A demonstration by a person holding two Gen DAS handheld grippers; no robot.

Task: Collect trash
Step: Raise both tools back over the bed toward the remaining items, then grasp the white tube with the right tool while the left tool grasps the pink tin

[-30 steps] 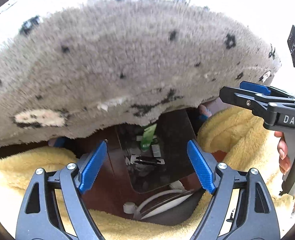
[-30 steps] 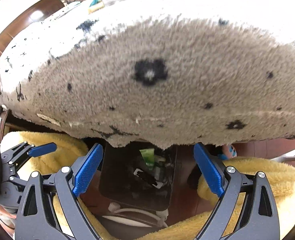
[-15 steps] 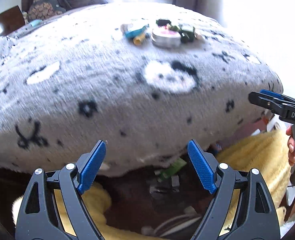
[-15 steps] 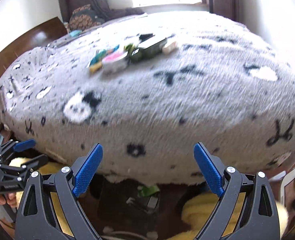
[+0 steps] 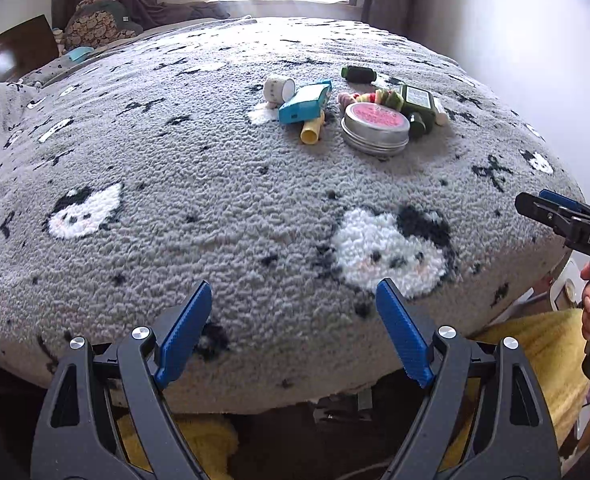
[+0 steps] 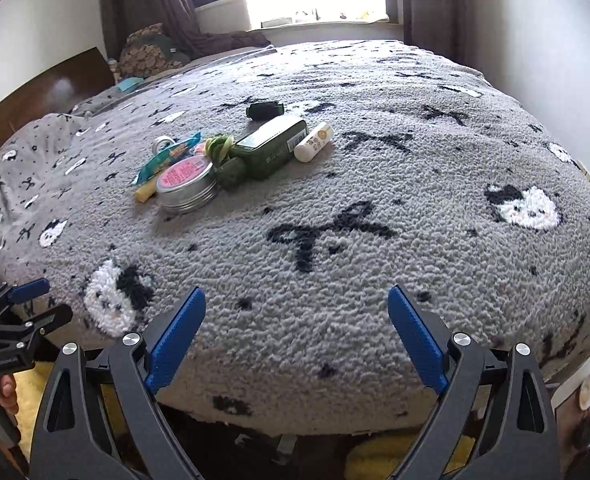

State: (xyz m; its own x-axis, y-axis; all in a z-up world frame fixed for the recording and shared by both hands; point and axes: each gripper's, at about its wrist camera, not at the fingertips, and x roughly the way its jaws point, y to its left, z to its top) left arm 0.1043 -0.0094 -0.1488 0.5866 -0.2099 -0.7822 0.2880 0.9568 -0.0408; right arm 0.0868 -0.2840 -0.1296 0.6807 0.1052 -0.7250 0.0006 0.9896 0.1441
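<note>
A pile of small items lies on the grey fleece blanket [image 5: 215, 184]: a round tin with a pink label [image 5: 375, 128] [image 6: 187, 184], a blue box [image 5: 305, 104], a yellow tube [image 5: 311, 132], a tape roll [image 5: 279, 88], a dark green bottle [image 6: 271, 146] and a white tube [image 6: 313, 142]. My left gripper [image 5: 294, 292] hangs open over the bed's near edge, well short of the pile, with nothing between its fingers. My right gripper [image 6: 297, 298] is open and empty too, to the right of the left gripper [image 6: 49, 300]. Under the blanket's edge, only bits of a dark bin [image 5: 343, 404] show.
A yellow towel [image 5: 535, 344] lies on the floor in front of the bed. A white device [image 6: 583, 380] sits low at the right. A brown headboard [image 5: 11, 52] and pillows [image 5: 99, 20] stand at the far left, with a window and curtains behind the bed.
Both grippers have risen and tilted up from the bin below the bed's edge, so the bed top and the pile came into view. The bin has slid almost out of sight. The jaws stayed open.
</note>
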